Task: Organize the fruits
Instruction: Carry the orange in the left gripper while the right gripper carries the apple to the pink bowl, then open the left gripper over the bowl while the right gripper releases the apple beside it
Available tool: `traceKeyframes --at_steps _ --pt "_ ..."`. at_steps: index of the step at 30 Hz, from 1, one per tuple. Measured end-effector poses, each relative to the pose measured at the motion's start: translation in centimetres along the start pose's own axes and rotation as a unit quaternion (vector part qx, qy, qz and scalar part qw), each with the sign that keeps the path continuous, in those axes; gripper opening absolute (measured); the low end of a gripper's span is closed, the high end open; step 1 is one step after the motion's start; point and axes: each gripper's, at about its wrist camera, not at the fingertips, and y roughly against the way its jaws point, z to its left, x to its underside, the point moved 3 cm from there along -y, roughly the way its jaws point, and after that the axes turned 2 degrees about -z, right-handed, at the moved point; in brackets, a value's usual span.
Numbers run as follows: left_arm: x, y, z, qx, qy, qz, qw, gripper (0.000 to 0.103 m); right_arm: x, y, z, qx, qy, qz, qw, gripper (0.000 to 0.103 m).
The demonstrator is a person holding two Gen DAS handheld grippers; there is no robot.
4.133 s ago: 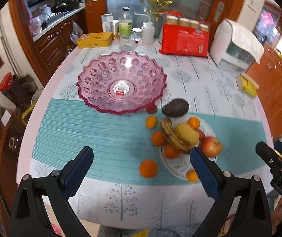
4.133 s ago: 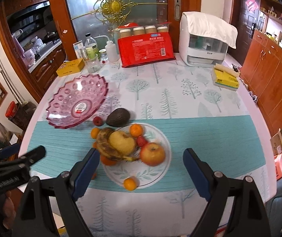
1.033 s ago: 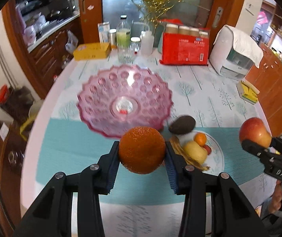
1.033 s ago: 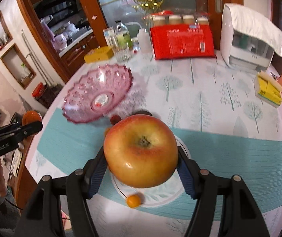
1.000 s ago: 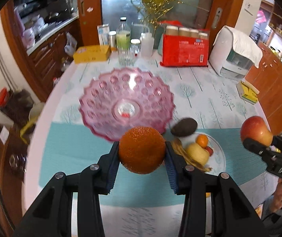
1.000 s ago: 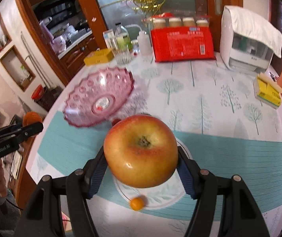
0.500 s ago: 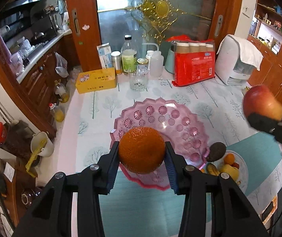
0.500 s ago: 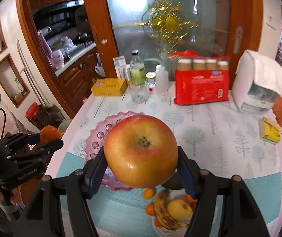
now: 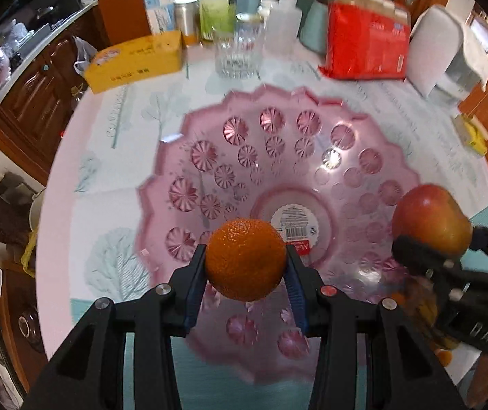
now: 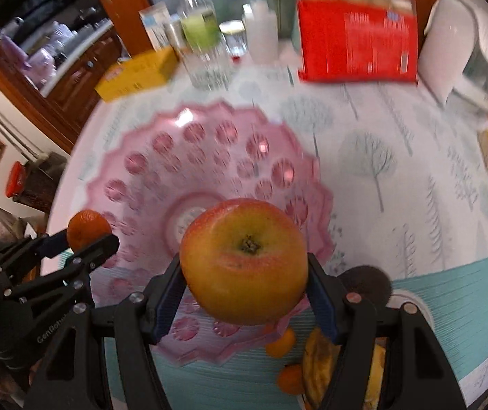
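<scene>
Currently both fruits hang over the empty pink bowl (image 9: 363, 143): left gripper (image 9: 245, 266) clamps one orange (image 9: 245, 259), right gripper (image 10: 244, 283) clamps one apple (image 10: 244, 259). Risk — released from height, either could bounce or roll over the shallow rim; simultaneous drops may collide. Beside the bowl: two small oranges (image 10: 281, 341), one avocado (image 10: 367, 282), one banana (image 10: 315, 365) — the rest hidden.

Brown wooden cabinets (image 9: 38, 92), wooden door frame (image 10: 120, 7), tree-patterned tablecloth (image 10: 397, 157)
</scene>
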Motion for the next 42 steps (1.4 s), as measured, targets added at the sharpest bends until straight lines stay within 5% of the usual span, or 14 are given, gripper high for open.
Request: traceKeyframes --at_steps 11,25,35,42 --pt "-0.4 -4.7 -0.7 -0.012 -0.011 0.022 0.9996 0.042 0.3 -3.6 1.1 0.014 0.032 0.009 0.999 0.067" --pt "-0.5 -5.3 -0.2 -0.015 -0.022 0.011 0.9996 0.044 0.6 -4.2 1.9 -0.001 0.052 -0.011 0.999 0.068" --pt "-0.5 -4.1 0.3 0.010 -0.009 -0.015 0.9998 0.076 0.8 -3.5 1.1 -0.064 0.019 -0.010 0.998 0.068" --pt "-0.9 -3.1 0.9 0.022 0.010 -0.020 0.9995 0.093 0.9 -2.1 0.3 -0.085 -0.013 -0.039 0.996 0.081"
